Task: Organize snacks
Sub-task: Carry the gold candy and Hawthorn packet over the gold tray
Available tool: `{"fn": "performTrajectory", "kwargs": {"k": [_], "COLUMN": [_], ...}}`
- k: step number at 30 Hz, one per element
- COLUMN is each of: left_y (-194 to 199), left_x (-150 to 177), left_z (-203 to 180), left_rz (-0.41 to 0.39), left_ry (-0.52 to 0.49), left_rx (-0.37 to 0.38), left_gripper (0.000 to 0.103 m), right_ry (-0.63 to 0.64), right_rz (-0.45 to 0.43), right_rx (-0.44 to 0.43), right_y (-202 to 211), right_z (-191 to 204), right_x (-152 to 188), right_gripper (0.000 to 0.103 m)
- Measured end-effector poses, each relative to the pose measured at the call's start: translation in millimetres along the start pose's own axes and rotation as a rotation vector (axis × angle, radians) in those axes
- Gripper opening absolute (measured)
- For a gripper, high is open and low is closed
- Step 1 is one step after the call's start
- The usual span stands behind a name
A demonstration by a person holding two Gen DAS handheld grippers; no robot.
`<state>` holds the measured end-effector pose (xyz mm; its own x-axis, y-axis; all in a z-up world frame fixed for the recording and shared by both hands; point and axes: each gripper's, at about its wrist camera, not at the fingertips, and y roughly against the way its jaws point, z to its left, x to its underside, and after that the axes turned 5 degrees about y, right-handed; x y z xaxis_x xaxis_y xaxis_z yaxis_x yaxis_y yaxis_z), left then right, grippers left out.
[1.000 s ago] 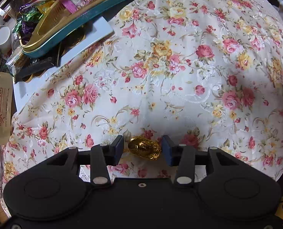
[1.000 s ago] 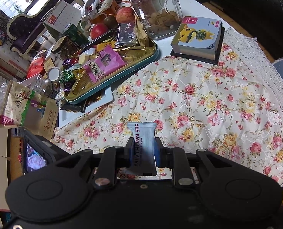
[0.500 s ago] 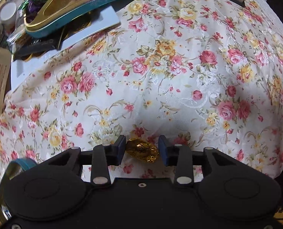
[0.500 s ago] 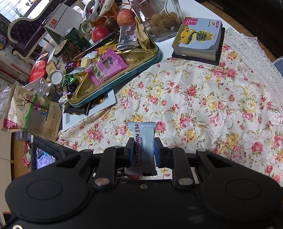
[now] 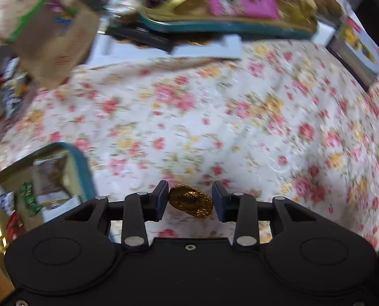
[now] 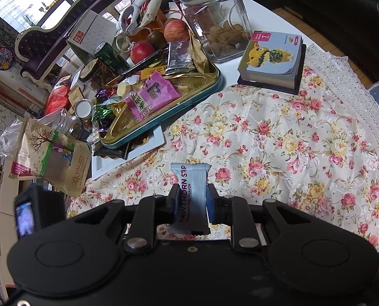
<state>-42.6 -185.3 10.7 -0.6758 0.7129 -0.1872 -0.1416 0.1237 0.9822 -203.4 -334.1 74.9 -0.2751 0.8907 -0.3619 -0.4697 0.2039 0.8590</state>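
Note:
My left gripper (image 5: 190, 199) is shut on a gold foil candy (image 5: 191, 201) and holds it above the floral cloth (image 5: 215, 117). A teal tin with a gold inside (image 5: 79, 163) holding a few snacks sits just left of it. My right gripper (image 6: 191, 201) is shut on a pale blue hawthorn strip packet (image 6: 190, 193) and holds it upright above the cloth (image 6: 278, 137). A second teal and gold tin (image 6: 207, 89), heaped with wrapped snacks and a pink packet (image 6: 148, 97), lies at the back on the table; it also shows blurred in the left wrist view (image 5: 227, 24).
A glass jar of nuts (image 6: 215, 23), apples (image 6: 175, 29), a board book (image 6: 273, 56), a desk calendar (image 6: 92, 33) and a green can (image 6: 110, 56) crowd the back. A brown paper bag (image 6: 51, 155) lies left. The other gripper's camera body (image 6: 33, 211) shows lower left.
My left gripper has swung left with the gold candy; the near teal tin has come into its view at lower left, and its view is blurred. My right gripper holds almost still.

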Motion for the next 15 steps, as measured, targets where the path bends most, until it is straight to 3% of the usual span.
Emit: {"fn": "performTrajectory", "kwargs": {"k": [6,15], "left_y": [30,54], "left_x": [9,35], "left_z": [35,101], "left_rz": [-0.146,-0.202], "left_ry": [0.092,0.21], "left_rx": [-0.144,-0.181], "left_gripper": [0.046,0.047], "right_ry": [0.024,0.094], "right_rz": [0.01,0.029], "right_rx": [0.026,0.032], "right_y": [-9,-22], "right_z": [9,42], "right_x": [5,20], "right_gripper": [0.022,0.022]}}
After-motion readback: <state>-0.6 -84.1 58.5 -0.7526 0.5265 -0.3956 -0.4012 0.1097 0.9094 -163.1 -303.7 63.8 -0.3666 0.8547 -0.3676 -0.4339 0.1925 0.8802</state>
